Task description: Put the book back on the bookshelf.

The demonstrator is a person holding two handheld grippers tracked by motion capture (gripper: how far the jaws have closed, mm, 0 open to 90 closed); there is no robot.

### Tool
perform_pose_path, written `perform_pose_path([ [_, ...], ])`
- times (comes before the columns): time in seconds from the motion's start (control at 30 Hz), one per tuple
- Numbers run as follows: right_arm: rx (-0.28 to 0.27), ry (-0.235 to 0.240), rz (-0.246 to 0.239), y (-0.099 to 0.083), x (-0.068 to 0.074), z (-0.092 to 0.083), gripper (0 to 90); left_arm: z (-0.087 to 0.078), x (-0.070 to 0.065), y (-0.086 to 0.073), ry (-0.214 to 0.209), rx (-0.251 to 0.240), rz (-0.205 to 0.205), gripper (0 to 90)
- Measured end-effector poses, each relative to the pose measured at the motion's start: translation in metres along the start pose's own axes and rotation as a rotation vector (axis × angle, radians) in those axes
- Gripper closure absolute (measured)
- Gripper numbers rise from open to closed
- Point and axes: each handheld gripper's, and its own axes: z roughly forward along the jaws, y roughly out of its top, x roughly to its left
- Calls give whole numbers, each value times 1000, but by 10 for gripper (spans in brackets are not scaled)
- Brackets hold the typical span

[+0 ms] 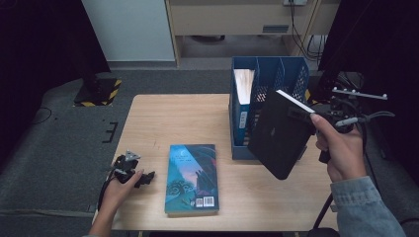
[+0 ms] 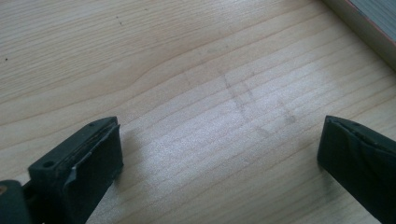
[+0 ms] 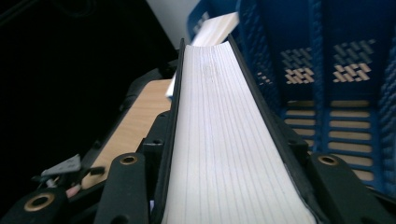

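Observation:
A black-covered book (image 1: pixel 276 136) hangs tilted in the air, in front of the blue file rack (image 1: pixel 296 69). My right gripper (image 1: pixel 299 114) is shut on its upper right edge. In the right gripper view the white page block (image 3: pixel 210 84) runs up between the two jaws of the right gripper (image 3: pixel 226 144), which press on the covers. A second book with a blue-green picture cover (image 1: pixel 191 177) lies flat on the wooden table (image 1: pixel 173 118). My left gripper (image 1: pixel 143 177) rests on the table left of that book, and in its own view the left gripper (image 2: pixel 219 140) stands open over bare wood.
One book (image 1: pixel 243 91) stands in the rack's leftmost slot; the other slots (image 3: pixel 336 93) look free. The flat book's edge (image 2: pixel 369 23) crosses a corner of the left gripper view. Dark floor and a black stand surround the table.

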Motion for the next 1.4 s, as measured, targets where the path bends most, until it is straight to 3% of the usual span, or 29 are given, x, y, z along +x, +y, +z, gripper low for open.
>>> perform_pose_path([
  [0.13, -18, -57, 8, 11, -9, 6, 518, 0, 0, -1, 0, -5, -2, 0],
  [0.57, -38, -103, 67, 23, -30, 21, 517, 0, -1, -1, -2, -9, 1, 0],
  [0.97, -60, -139, 51, 40, -36, 19, 517, 2, -4, 1, -2, -19, 1, 0],
  [1.13, -91, -182, 29, 42, -39, 16, 518, 2, -4, 0, -3, -19, 2, 0],
  [1.4, -96, -237, 28, 43, -49, 10, 518, 2, -4, 0, -4, -20, 6, 0],
])
